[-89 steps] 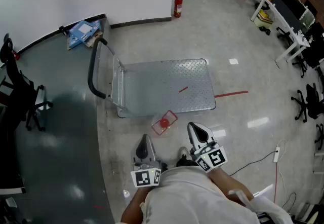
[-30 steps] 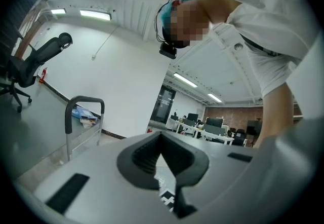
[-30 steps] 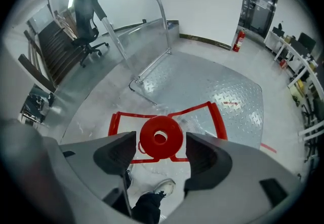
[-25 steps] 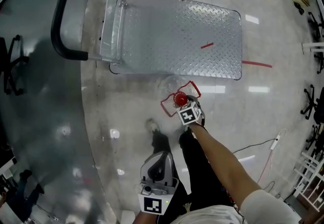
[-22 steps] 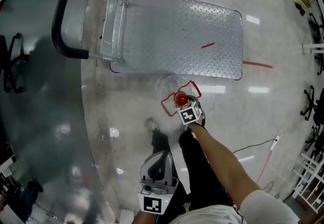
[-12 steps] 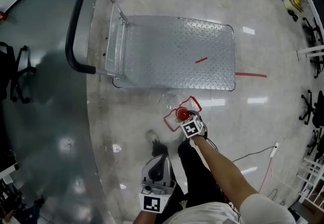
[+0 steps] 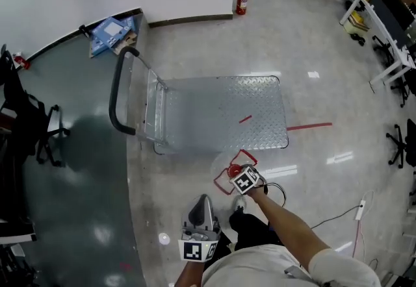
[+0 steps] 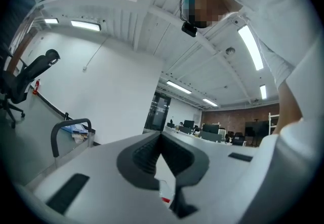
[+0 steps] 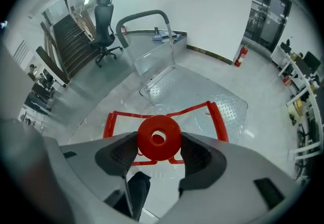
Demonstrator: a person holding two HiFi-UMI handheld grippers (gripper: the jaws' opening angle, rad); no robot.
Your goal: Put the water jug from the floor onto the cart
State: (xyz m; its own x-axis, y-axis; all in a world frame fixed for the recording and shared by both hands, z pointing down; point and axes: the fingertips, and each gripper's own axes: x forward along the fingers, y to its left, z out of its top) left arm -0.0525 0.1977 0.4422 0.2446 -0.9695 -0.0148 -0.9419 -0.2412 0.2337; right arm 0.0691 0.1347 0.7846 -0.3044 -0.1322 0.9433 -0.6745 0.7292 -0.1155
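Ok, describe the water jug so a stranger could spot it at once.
Find the steel cart in the middle of the floor. Just off the edge nearest the person is the jug: clear-bodied, and alone there in having a round red cap and a red handle frame.

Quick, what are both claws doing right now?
Left claw: closed, empty.
Right claw: just closed, holding the water jug by its red cap.

You get bright, sharp views under ceiling strip lights (image 8: 250, 45). Glare patches shine on the floor (image 7: 338, 158) beside the cart (image 7: 221, 113).
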